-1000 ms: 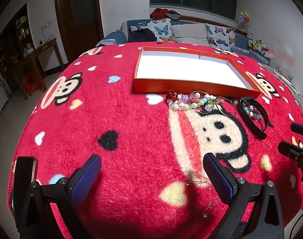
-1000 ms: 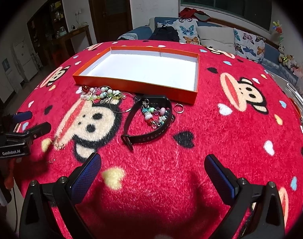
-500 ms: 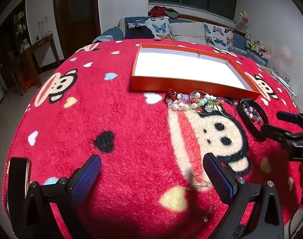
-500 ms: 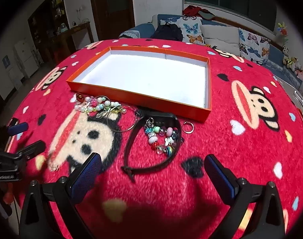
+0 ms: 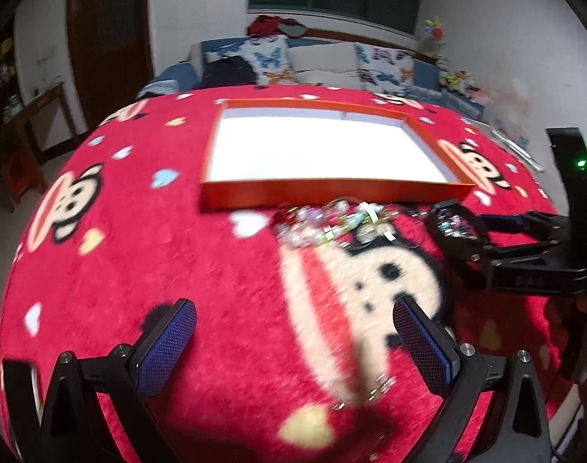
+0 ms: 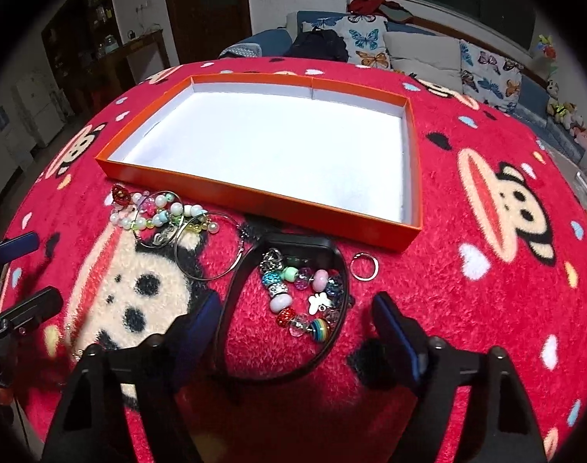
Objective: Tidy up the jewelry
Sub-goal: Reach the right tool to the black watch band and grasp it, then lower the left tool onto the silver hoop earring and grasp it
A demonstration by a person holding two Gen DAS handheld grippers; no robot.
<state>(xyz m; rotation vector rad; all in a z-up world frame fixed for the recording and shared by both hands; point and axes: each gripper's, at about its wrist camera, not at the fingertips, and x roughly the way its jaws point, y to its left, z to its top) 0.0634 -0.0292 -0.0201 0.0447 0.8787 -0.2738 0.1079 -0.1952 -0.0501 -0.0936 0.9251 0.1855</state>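
Jewelry spread on a red fleece blanket (image 6: 467, 308) printed with cartoon monkeys, just in front of a shallow orange tray (image 6: 254, 196) with a white floor, nothing visible inside. Nearest the tray's left end, a pastel bead bracelet (image 6: 158, 212) tangled with a large wire hoop (image 6: 208, 247). Right of that, a black wristband (image 6: 293, 245) curled into a loop, with a charm bracelet of coloured glass beads (image 6: 301, 297) lying inside the loop. Small silver ring (image 6: 364, 266) alone just beside the band, near the tray's front wall.

Right gripper (image 6: 297, 324) lowered over the black wristband, jaws just narrowed yet wide apart, blue pads (image 6: 393, 328) flanking the loop on both sides; contact with the band not clear, nothing clamped. Left gripper (image 5: 293, 339) hovering above bare blanket, jaws spread wide, holding nothing. Thin chain (image 5: 370, 389), blurred, on the blanket near its right finger. Sofa (image 6: 420, 54) with butterfly cushions behind.
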